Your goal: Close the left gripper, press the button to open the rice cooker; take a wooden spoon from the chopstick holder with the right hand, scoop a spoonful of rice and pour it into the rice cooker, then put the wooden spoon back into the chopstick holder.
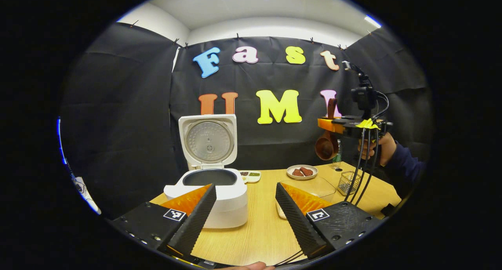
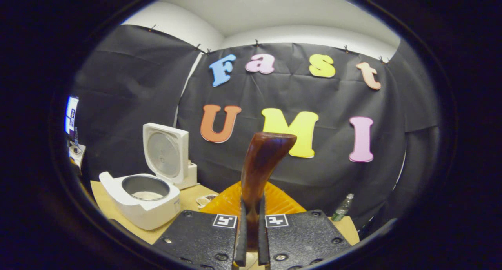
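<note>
Rice cooker (image 1: 208, 191): lid up on the table (image 1: 259, 231), pot exposed to receive rice.
Right tool (image 2: 251, 238): clamped on wooden spoon (image 2: 261, 172), raised above chopstick holder (image 1: 346, 182).
Left tool (image 1: 245, 207): wide apart, empty, near the cooker.

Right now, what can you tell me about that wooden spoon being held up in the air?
The dark reddish-brown wooden spoon looks glossy and carved from one piece. Its curved handle stands upright, clamped between both fingers of the right claw, with the flared handle end rising above them. In the left gripper view, its deep round bowl hangs below that claw, over the far right part of the light wooden table, apart from everything on it. Whether the bowl holds rice cannot be told.
</note>
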Tool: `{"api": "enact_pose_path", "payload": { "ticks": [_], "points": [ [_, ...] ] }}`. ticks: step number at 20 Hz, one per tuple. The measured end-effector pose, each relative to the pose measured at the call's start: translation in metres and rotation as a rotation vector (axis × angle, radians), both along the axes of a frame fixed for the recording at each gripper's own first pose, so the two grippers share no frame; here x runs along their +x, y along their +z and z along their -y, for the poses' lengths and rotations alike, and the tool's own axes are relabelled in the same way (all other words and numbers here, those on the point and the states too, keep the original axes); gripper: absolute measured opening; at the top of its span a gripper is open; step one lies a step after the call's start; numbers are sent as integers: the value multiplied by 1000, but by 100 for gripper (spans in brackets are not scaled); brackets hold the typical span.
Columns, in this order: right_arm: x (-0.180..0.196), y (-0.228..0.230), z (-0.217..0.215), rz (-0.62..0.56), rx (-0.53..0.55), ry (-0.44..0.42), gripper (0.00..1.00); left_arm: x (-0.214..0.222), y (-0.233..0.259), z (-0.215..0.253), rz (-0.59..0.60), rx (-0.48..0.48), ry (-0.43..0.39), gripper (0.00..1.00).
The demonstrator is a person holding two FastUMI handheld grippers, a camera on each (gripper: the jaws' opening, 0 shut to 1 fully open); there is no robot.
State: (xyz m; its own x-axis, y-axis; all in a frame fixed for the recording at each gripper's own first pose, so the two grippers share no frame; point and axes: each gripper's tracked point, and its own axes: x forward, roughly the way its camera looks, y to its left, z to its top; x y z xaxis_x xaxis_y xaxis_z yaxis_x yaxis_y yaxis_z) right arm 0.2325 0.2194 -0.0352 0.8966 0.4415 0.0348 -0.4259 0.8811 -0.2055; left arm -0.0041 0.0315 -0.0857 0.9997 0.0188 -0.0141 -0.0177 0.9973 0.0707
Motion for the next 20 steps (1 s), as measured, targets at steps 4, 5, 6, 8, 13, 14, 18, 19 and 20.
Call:
{"api": "enact_pose_path", "payload": {
  "ticks": [4,5,6,8,13,14,18,19,20],
  "points": [
    [14,-5,61,-41,33,-82,16,12,10,8,17,-1,6,96],
    [18,-7,73,-48,42,-103,16,15,13,10,22,-3,7,96],
    [23,-12,78,-56,49,-118,16,18,14,12,26,-5,5,96],
    [26,-17,98,-63,62,-143,16,24,15,12,26,-4,11,96],
    [34,-37,138,-76,74,-219,18,43,19,5,6,-10,24,96],
    [38,-43,143,-91,81,-230,18,47,21,3,3,-13,27,96],
    [54,-69,156,-157,121,-265,17,62,32,-7,9,-29,29,96],
    [60,-76,160,-171,124,-275,17,67,37,-11,18,-29,33,96],
    [65,-81,163,-179,126,-283,17,72,42,-15,25,-32,36,96]
  ]
}}
